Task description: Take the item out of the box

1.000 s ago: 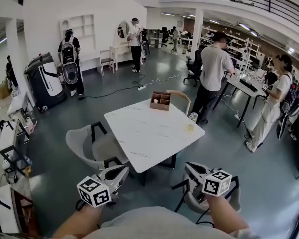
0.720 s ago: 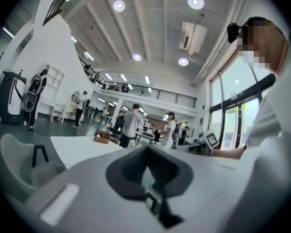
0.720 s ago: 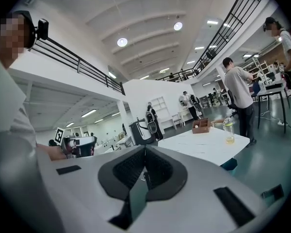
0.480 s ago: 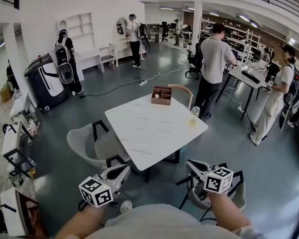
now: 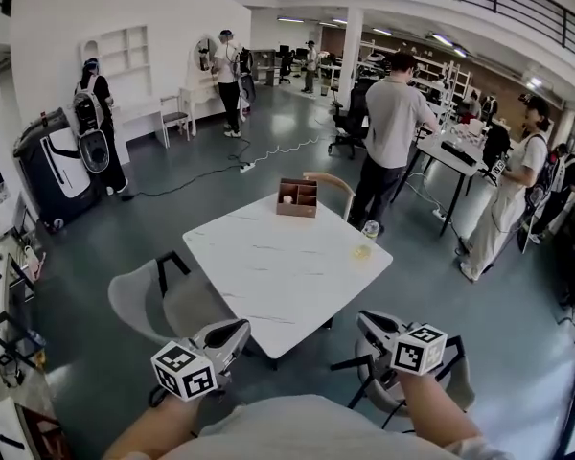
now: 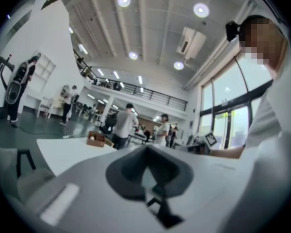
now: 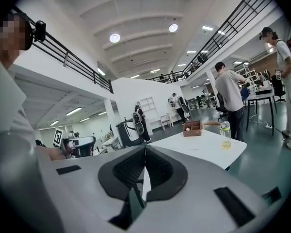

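Note:
A brown wooden box (image 5: pixel 297 198) stands at the far corner of the white table (image 5: pixel 268 266), with a small white item (image 5: pixel 287 199) in one of its compartments. My left gripper (image 5: pixel 232 332) and right gripper (image 5: pixel 369 322) are held low in front of my body, short of the table's near edge and far from the box. Both have their jaws together with nothing between them. The left gripper view shows its shut jaws (image 6: pixel 146 147) and the distant box (image 6: pixel 96 139). The right gripper view shows its shut jaws (image 7: pixel 145 147) and the box (image 7: pixel 192 128).
A bottle with yellow liquid (image 5: pixel 367 235) stands at the table's right corner. A grey chair (image 5: pixel 163 300) sits left of the table, a wooden chair (image 5: pixel 331 182) behind it, another chair (image 5: pixel 441 381) under my right gripper. A person in a grey shirt (image 5: pixel 393 123) stands beyond the table.
The head view has swung, so the table and box sit a little further left. Both grippers stay shut and keep their place in the view.

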Tool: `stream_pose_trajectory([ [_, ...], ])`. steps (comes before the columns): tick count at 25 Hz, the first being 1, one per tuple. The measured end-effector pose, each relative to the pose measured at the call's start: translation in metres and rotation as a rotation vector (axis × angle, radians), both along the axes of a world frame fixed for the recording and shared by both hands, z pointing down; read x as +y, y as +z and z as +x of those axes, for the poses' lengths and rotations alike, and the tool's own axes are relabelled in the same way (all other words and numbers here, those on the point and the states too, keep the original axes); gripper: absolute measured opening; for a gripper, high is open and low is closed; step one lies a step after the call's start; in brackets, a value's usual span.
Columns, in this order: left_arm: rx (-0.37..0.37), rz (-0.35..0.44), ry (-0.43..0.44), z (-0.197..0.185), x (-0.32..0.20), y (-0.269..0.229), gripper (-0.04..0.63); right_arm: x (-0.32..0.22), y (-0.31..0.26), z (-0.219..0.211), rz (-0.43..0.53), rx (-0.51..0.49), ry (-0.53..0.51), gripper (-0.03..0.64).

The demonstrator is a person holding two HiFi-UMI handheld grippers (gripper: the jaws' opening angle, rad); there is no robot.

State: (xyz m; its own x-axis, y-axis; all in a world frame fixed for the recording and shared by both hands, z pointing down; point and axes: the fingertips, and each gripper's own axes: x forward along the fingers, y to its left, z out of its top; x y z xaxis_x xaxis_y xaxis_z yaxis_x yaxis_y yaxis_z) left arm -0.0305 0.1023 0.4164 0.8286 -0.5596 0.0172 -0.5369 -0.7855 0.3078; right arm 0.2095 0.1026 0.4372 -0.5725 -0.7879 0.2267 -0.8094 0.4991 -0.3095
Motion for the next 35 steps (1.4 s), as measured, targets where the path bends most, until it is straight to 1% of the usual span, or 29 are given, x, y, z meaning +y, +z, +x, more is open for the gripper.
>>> stream_pose_trajectory([
  [4, 0.004, 0.005, 0.039, -0.025, -0.043, -0.001, 0.000, -0.035, -0.001, -0.029, -0.009, 0.005, 0.032, 0.008],
  [10, 0.004, -0.001, 0.074, -0.065, -0.104, 0.000, 0.000, -0.087, -0.002, -0.073, -0.016, 0.015, 0.054, 0.008],
  [17, 0.015, -0.010, 0.126, -0.089, -0.153, 0.001, -0.001, -0.129, -0.006, -0.095, -0.022, 0.017, 0.116, 0.008],
  [27, 0.019, -0.019, 0.169, -0.099, -0.197, 0.004, 0.000, -0.166, 0.002, -0.105, -0.042, 0.015, 0.165, 0.008],
  [31, 0.017, -0.033, 0.164, -0.100, -0.208, 0.008, 0.000, -0.176, 0.007, -0.105, -0.050, 0.016, 0.158, 0.008],
  [35, 0.006, -0.049, 0.154, -0.090, -0.215, 0.017, -0.001, -0.185, 0.019, -0.094, -0.068, 0.003, 0.152, 0.008],
])
